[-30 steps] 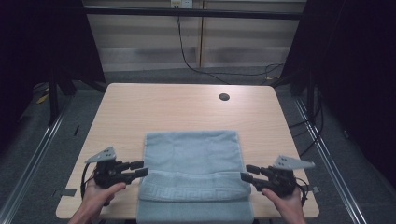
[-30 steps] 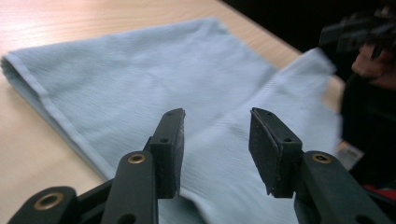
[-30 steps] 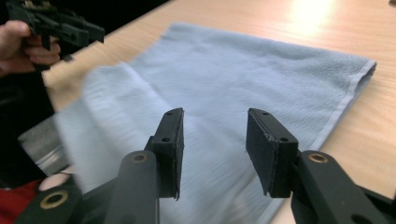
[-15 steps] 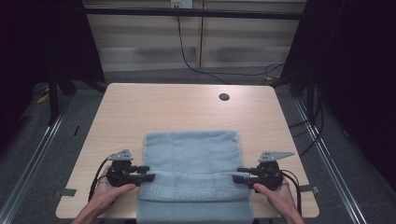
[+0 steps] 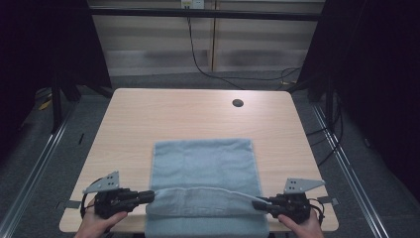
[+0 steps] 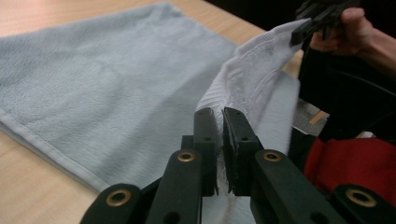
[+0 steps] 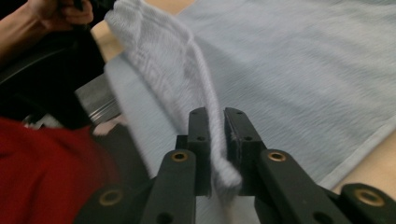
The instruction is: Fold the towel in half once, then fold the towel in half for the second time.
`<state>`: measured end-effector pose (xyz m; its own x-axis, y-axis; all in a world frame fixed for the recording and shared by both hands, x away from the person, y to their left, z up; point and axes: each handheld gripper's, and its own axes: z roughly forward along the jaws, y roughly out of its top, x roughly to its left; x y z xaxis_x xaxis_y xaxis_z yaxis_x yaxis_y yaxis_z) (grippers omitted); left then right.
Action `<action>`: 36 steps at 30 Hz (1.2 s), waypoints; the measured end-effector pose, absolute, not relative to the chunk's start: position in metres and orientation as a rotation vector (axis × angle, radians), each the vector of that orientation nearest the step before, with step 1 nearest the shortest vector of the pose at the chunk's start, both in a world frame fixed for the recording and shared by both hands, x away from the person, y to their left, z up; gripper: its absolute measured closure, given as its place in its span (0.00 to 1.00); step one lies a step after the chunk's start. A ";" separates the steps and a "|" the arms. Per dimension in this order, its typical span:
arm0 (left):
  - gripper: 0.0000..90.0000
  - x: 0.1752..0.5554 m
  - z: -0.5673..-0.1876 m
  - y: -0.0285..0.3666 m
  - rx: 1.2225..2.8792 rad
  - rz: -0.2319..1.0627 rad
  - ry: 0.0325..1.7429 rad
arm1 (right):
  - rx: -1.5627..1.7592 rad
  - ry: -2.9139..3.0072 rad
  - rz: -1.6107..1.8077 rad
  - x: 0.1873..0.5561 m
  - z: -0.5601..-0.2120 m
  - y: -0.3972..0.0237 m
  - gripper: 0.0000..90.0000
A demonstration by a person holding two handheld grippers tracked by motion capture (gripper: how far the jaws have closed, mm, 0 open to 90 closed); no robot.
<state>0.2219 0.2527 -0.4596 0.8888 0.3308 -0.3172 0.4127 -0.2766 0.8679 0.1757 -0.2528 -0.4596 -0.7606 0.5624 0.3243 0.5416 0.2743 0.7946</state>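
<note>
Towel [image 5: 200, 166] first: it's a pale blue one lying flat on the near half of the wooden table [image 5: 148, 119], its front part hanging over the near edge between the two hands; the strip of it nearest the person is lifted off the rest and stretched into a shallow arch from one gripper to the other. Left gripper [image 5: 148, 196] sits at the towel's left side, jaws pointing inward; they've just been closing and now the pads are pinched tight on a fold of the cloth, which you can see squeezed between them in the left gripper view [image 6: 219, 154]; the far end of that same raised strip runs up to the other gripper at top right there. Right gripper [image 5: 257, 203] mirrors it at the towel's right side; its jaws have also just been closing and they're clamped on the hem, a thick roll of fabric caught between the pads in the right gripper view [image 7: 215, 154]. Small dark hole [image 5: 237, 103] in the tabletop sits well apart, toward the far right corner; cables [image 5: 198, 59] trail across the floor behind the table.
</note>
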 end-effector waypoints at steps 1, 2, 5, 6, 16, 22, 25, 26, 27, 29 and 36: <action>0.95 0.216 -0.459 0.254 1.880 -0.082 0.549 | 1.076 2.496 1.524 0.171 -0.459 -0.253 0.86; 0.94 0.212 -0.458 0.255 1.899 -0.076 0.526 | 1.068 2.506 1.523 0.166 -0.458 -0.253 0.84; 0.80 0.211 -0.456 0.258 1.880 -0.083 0.551 | 1.052 2.496 1.539 0.158 -0.451 -0.254 0.75; 0.86 0.213 -0.455 0.259 1.876 -0.078 0.529 | 1.051 2.476 1.559 0.158 -0.449 -0.254 0.73; 0.63 0.281 -0.474 0.233 1.970 -0.041 0.719 | 1.104 2.396 1.515 0.219 -0.456 -0.245 0.66; 0.60 0.328 -0.487 0.216 2.033 0.002 0.807 | 1.172 2.400 1.350 0.286 -0.477 -0.227 0.62; 0.59 0.342 -0.496 0.213 2.027 0.014 0.844 | 1.202 2.421 1.260 0.309 -0.488 -0.216 0.61; 0.59 0.345 -0.500 0.212 2.053 0.025 0.855 | 1.203 2.437 1.242 0.315 -0.492 -0.213 0.62; 0.60 0.347 -0.504 0.213 2.058 0.022 0.865 | 1.219 2.443 1.211 0.318 -0.496 -0.210 0.62; 0.62 0.346 -0.506 0.215 2.045 0.019 0.860 | 1.225 2.448 1.192 0.322 -0.502 -0.206 0.62; 0.64 0.327 -0.505 0.215 2.082 0.018 0.819 | 1.234 2.450 1.181 0.302 -0.502 -0.207 0.61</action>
